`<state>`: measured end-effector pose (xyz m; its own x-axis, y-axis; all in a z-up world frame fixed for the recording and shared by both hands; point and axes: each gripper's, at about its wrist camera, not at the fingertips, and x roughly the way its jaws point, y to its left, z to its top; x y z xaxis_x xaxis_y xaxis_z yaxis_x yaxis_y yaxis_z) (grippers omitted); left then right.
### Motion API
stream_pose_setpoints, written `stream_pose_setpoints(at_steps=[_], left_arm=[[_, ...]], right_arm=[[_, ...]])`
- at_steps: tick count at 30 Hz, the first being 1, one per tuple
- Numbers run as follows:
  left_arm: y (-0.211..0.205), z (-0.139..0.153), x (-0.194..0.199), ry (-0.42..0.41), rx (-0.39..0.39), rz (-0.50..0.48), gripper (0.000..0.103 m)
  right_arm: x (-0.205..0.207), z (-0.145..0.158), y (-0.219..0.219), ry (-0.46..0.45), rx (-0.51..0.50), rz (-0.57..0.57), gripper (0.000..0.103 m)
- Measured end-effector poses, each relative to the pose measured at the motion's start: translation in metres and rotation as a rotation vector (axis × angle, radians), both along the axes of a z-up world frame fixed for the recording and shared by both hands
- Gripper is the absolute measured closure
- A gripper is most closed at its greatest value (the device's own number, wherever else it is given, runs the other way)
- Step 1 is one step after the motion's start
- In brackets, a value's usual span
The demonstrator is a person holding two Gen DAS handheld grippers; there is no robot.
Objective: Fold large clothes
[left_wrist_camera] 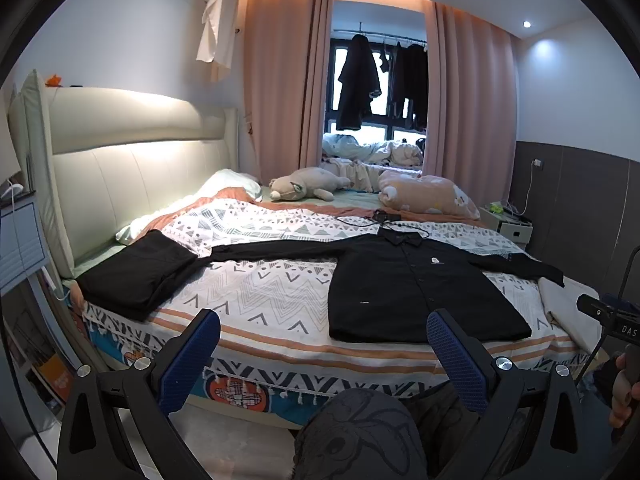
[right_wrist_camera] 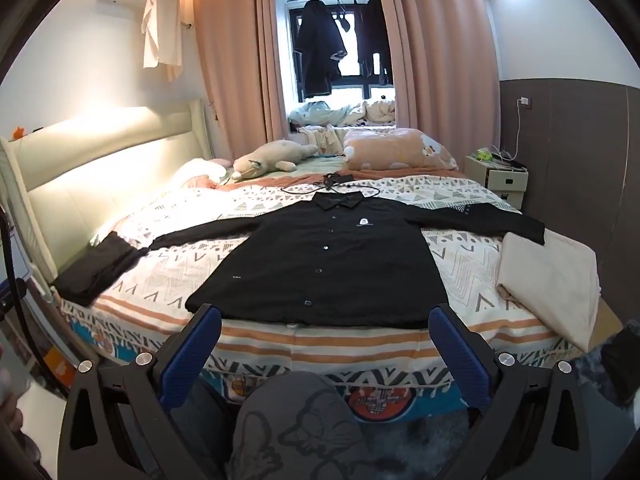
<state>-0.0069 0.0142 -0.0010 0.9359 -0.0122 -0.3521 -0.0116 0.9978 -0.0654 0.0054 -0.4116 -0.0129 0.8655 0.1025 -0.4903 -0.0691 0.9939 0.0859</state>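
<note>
**Both grippers wide open, off the bed edge; shirt flat**

Left gripper (left_wrist_camera: 323,340): blue pads spread wide, nothing between them, held short of the bed's near edge. Right gripper (right_wrist_camera: 325,338): same, spread wide, holding nothing. Black button shirt (right_wrist_camera: 320,264) lies face up on the patterned bedspread (right_wrist_camera: 160,264), sleeves out to both sides, hem toward the grippers. Folded black garment (left_wrist_camera: 140,272) at the left sleeve end; folded beige cloth (right_wrist_camera: 548,280) at the right.

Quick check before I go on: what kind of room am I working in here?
A home bedroom, by the look of it: a bed with a padded headboard, plush toys near the pillows, and pink curtains at the window. The black shirt lies spread on the bedspread.
</note>
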Motion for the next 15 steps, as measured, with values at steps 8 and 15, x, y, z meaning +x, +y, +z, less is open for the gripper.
stream_pose_setpoints(at_steps=[8,15], left_arm=[[0.0023,-0.0009,-0.0052,0.000,-0.006,-0.005,0.000],[0.0022,-0.0001,-0.0077,0.000,-0.018,-0.016,0.000]], right_arm=[[-0.0035,-0.0002,0.0018,-0.006,0.000,0.004,0.000],[-0.0031,-0.0004,0.0021,0.000,-0.003,0.005,0.000]])
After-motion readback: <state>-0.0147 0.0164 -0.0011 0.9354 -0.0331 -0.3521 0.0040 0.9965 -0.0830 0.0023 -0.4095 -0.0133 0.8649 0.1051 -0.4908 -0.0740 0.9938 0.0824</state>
